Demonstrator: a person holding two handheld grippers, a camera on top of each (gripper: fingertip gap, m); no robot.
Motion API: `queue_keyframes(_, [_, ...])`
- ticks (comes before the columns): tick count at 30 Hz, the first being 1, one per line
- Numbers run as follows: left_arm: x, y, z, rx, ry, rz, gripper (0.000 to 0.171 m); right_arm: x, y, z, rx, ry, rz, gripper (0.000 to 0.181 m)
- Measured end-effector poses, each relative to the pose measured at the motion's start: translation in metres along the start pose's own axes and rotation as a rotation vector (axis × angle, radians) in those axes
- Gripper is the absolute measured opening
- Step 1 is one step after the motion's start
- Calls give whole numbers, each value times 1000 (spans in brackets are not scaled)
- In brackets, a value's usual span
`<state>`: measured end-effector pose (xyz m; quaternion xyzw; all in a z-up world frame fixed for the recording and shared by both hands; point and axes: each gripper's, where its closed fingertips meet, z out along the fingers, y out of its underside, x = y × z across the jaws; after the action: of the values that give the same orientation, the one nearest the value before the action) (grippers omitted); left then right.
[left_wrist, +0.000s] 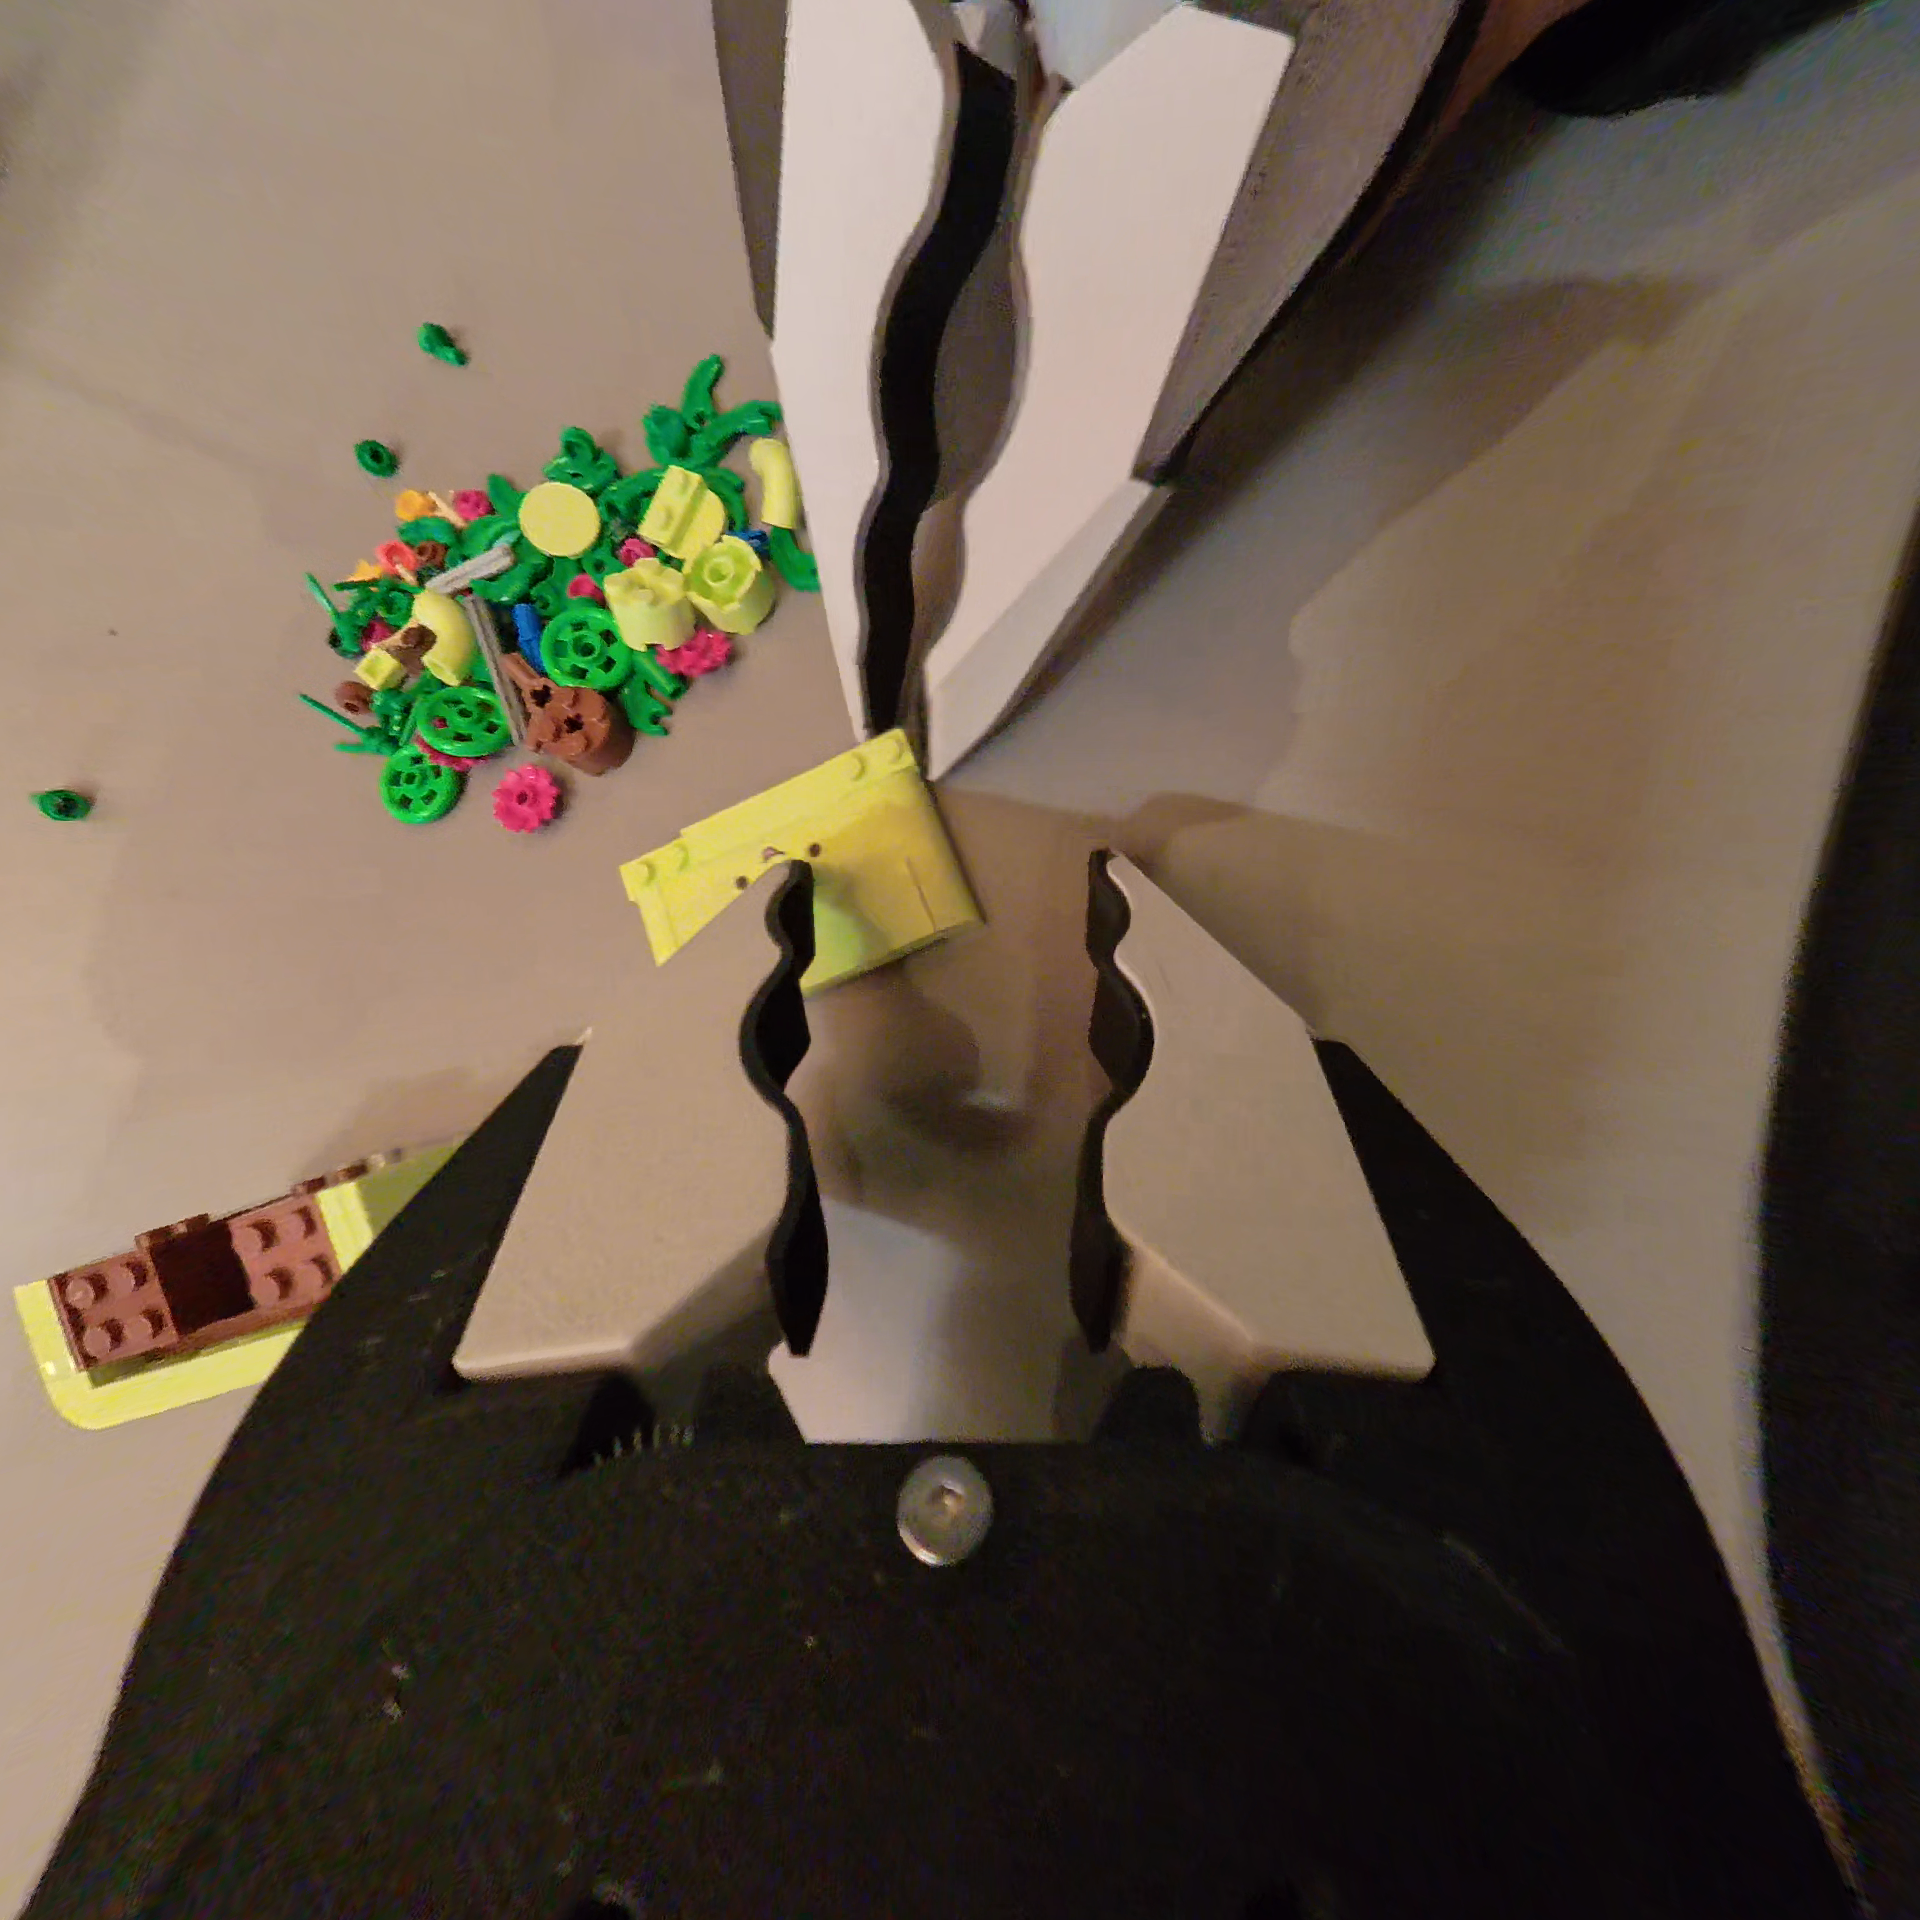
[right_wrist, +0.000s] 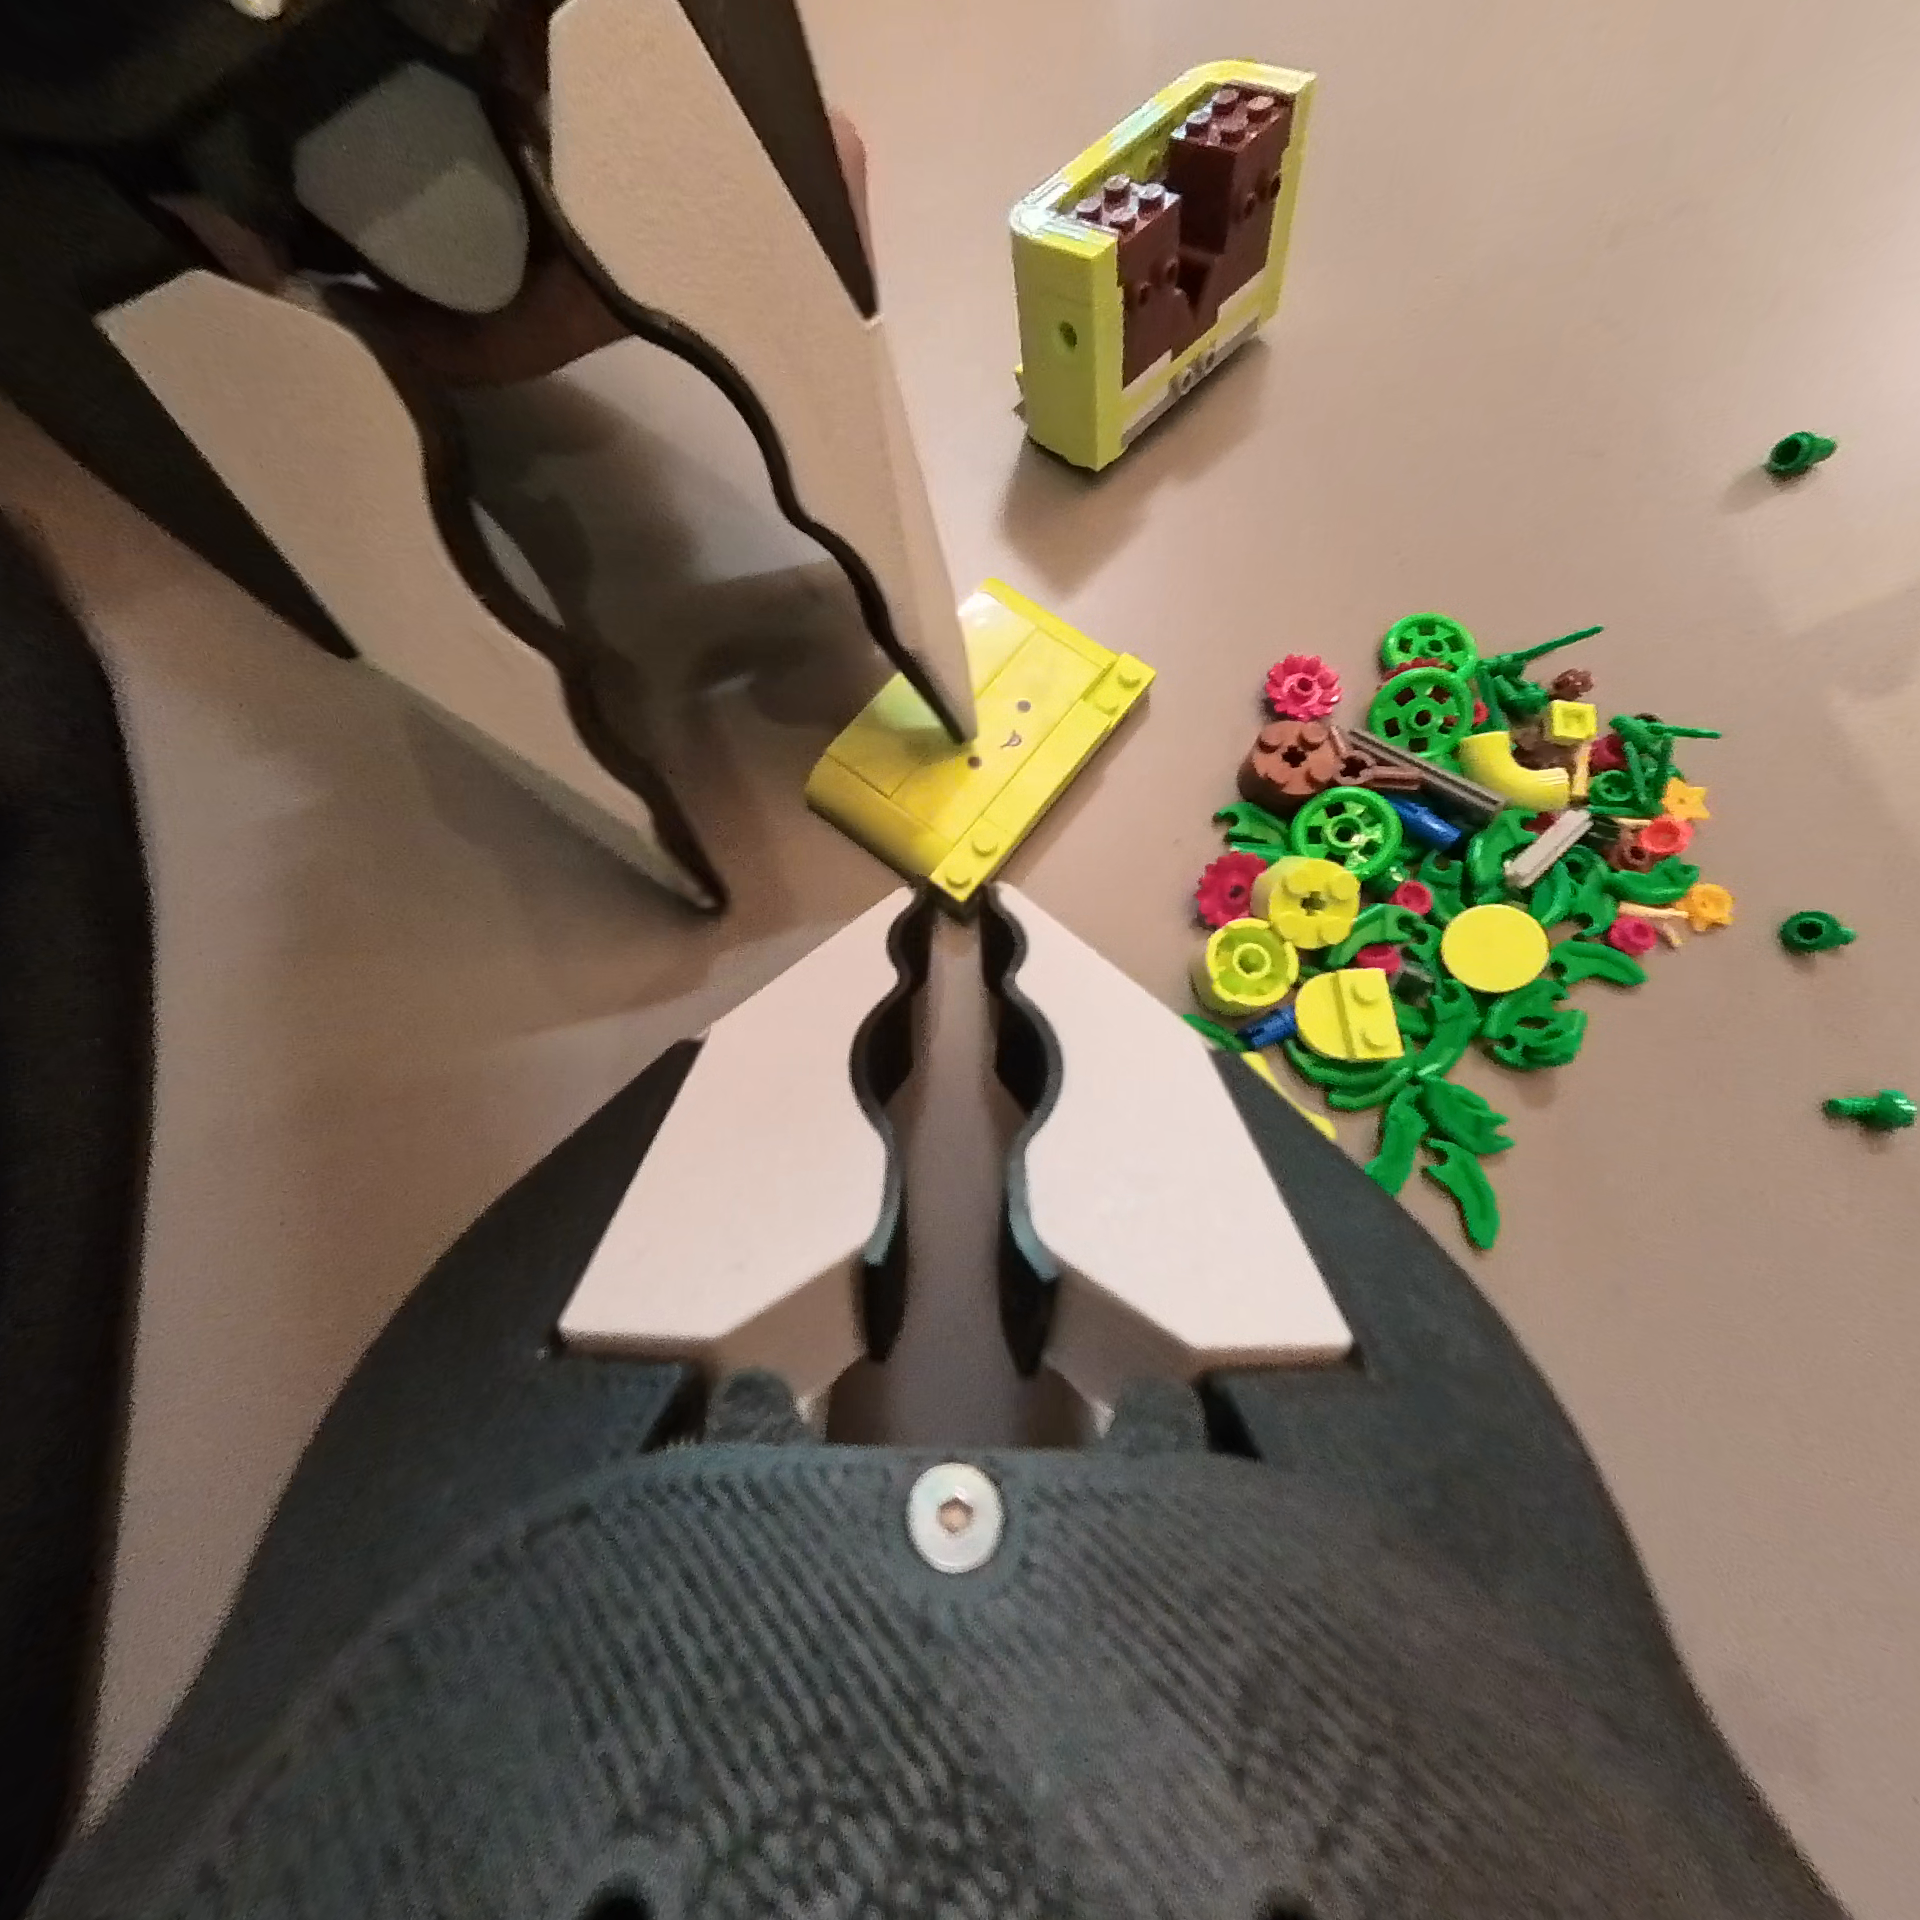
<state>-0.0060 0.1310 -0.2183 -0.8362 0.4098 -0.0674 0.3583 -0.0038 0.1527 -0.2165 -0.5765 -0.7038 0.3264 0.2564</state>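
Right hand-held gripper (right_wrist: 951, 902) had its fingers nearly shut on a studded corner of the flat lime-yellow brick panel (right_wrist: 1023, 769) lying on the beige worktop (right_wrist: 1558, 312). Left hand-held gripper (left_wrist: 945, 862) stood wide open, holding nothing, one fingertip (right_wrist: 961, 727) touching the panel's tiny printed face. A heap of small green, pink and yellow pieces (right_wrist: 1455, 894) lay near; a lime-and-brown brick block (right_wrist: 1164, 260) stood well apart.
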Motion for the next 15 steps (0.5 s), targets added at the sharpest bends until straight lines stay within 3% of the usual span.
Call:
queue_keyframes(5, [15,-3,-4,7,76,17,56,1,1,-1,0,-6,5,5])
queue_keyframes(11, [-14,-10,-11,76,-48,5,70,6,7,-9,1,-12,-1,0])
queue_keyframes(13, [-18,-4,-8,42,-62,20,70,2,-2,-9,46,-47,44,17])
queue_keyframes(15, [-18,2,-6,4,-62,31,70,-1,-12,-9,91,-63,69,23])
